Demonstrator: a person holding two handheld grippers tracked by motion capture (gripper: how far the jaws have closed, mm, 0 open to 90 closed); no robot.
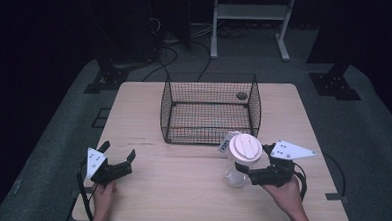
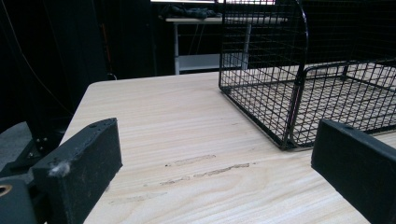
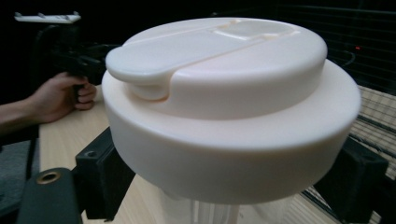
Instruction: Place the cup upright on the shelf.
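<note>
Grippers first, from left to right across the high view. Our left gripper sits low over the near left part of the wooden table, held by our left hand, and its jaws stand wide apart with nothing between them. In the left gripper view we see those two black jaws far to either side, bare tabletop between them, and some scuff marks in the wood just ahead.

Farther along, in the middle of the table toward its far edge, stands the black wire basket. Its near corner shows at the upper right of the left gripper view, well apart from the left jaws. A small dark object lies near the far right corner of the basket; we cannot tell what it is.

Just in front of the basket's near right corner is the clear bottle with its cream flip-top lid, tilted a little. Our right gripper has its jaws clamped on the bottle's neck just under the lid, with our right hand behind it. In the right gripper view the lid looms close and a black jaw is on each side below its rim, with the clear body below. We cannot tell whether the bottle's base touches the table.
</note>
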